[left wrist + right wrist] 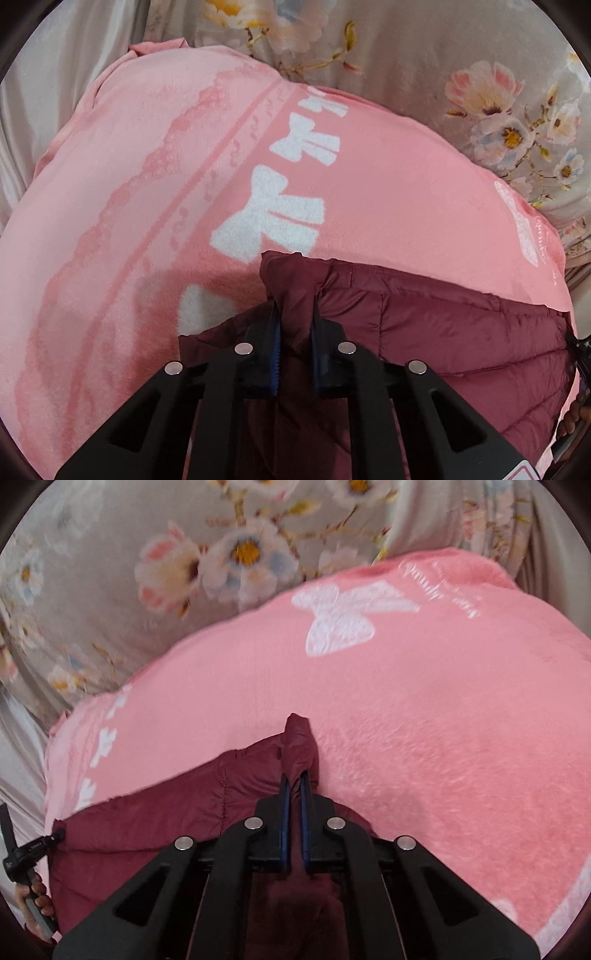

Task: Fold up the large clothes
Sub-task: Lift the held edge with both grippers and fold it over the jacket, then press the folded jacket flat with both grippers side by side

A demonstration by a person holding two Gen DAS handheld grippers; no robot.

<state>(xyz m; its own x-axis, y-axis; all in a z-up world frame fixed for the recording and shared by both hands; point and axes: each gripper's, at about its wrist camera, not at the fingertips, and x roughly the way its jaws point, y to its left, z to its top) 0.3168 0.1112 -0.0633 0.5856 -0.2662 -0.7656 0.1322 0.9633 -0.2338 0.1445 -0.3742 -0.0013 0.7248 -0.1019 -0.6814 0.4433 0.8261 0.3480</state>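
Both my left gripper (295, 310) and right gripper (294, 781) pinch soft, slippery puffer jacket (443, 332) corners above the pink blanket (147, 184).

Blanket: a pink fleece blanket (388, 192) spreads across most of both views.
Blanket pattern: white bows (273, 218) run in a row beside a darker pink lace-like stripe (147, 184); one large white bow (343, 616) shows in the right wrist view, with pale script next to it, too blurred to read.
Sheet: a grey floral sheet (110, 590) lies beyond the blanket's far edge.
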